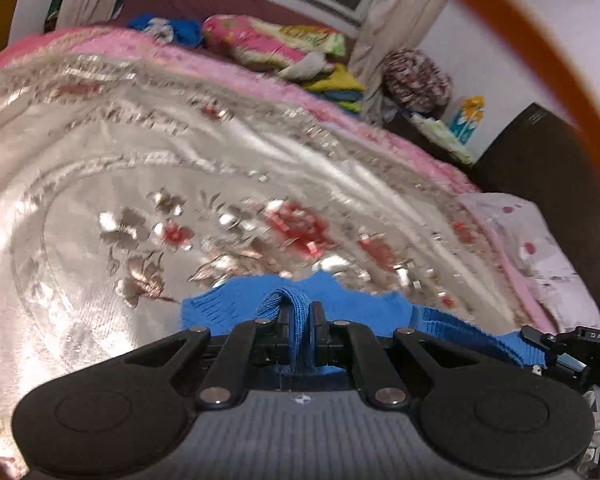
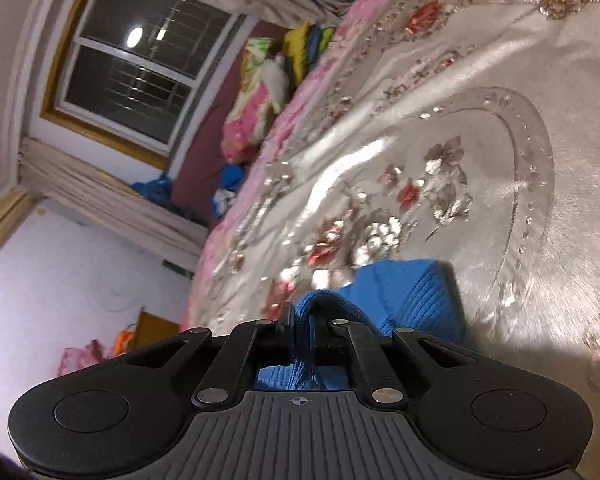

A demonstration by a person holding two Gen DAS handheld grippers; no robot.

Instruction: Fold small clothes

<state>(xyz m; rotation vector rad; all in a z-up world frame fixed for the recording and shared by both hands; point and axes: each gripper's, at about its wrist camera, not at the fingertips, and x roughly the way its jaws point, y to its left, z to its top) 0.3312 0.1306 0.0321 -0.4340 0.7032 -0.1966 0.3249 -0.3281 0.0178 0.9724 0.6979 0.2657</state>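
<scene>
Bedroom scene: a shiny floral bedspread (image 1: 140,168) covers the bed, with a blue knit garment (image 1: 364,308) held up just above its near part.

Both the left gripper (image 1: 300,316) and the right gripper (image 2: 302,320) have their fingers closed narrow on bunched ribbed edges; the knit looks soft, light and stretchy, best held by its hems.

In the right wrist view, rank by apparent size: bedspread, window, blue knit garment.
1. Bedspread, largest by far.
2. Window.
3. Blue knit garment, though it sits nearest the camera and is partly hidden, so its place against the window is unsure.
</scene>
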